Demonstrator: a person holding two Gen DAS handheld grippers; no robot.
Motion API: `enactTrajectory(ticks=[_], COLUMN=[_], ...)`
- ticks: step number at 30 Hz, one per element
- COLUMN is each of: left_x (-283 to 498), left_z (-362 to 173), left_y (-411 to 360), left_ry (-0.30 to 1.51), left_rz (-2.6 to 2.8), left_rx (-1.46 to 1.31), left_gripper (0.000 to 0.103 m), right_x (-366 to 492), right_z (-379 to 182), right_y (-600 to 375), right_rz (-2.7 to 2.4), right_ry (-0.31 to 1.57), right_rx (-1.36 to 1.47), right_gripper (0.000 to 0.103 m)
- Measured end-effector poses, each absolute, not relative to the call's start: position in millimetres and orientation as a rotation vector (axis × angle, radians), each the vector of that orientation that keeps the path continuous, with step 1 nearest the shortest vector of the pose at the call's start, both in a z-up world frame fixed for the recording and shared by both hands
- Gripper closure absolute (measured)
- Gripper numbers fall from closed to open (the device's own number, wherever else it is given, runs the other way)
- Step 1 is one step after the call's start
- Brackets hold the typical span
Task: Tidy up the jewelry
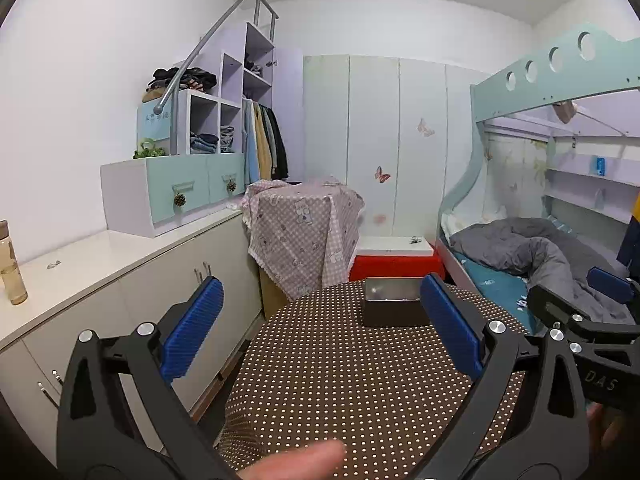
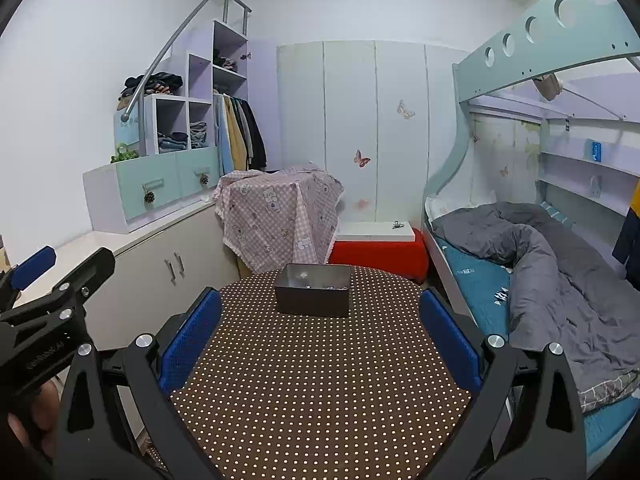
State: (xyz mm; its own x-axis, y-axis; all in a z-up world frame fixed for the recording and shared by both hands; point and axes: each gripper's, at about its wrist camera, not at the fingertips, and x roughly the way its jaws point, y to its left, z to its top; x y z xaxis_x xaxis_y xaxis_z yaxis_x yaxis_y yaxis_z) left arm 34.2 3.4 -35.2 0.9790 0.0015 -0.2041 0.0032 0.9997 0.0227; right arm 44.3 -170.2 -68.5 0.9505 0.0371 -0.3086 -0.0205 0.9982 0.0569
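Note:
A dark metal box (image 2: 313, 290) stands at the far edge of a round table with a brown dotted cloth (image 2: 320, 380). Small shiny jewelry pieces lie inside it. The box also shows in the left wrist view (image 1: 394, 307). My left gripper (image 1: 320, 320) is open and empty above the table's left part, short of the box. My right gripper (image 2: 320, 320) is open and empty above the table, in line with the box and short of it. Each gripper shows at the edge of the other's view.
A white cabinet (image 2: 160, 256) runs along the left with a small item on its top (image 1: 54, 265). A red stool with a white board (image 2: 378, 250) stands behind the table. A bunk bed with a grey duvet (image 2: 560, 272) is at the right.

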Motion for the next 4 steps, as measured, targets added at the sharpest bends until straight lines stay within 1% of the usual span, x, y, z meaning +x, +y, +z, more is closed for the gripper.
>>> enactTrajectory(ticks=[4], left_x=[33.4], left_z=[-34.4], left_y=[2.3], left_ry=[0.199], left_rz=[0.005], left_rx=[0.03], left_gripper=[0.006], right_x=[44.4], right_z=[-68.8], right_y=[-168.3], right_rz=[0.033], right_ry=[0.315], right_rx=[0.052], right_gripper=[0.008])
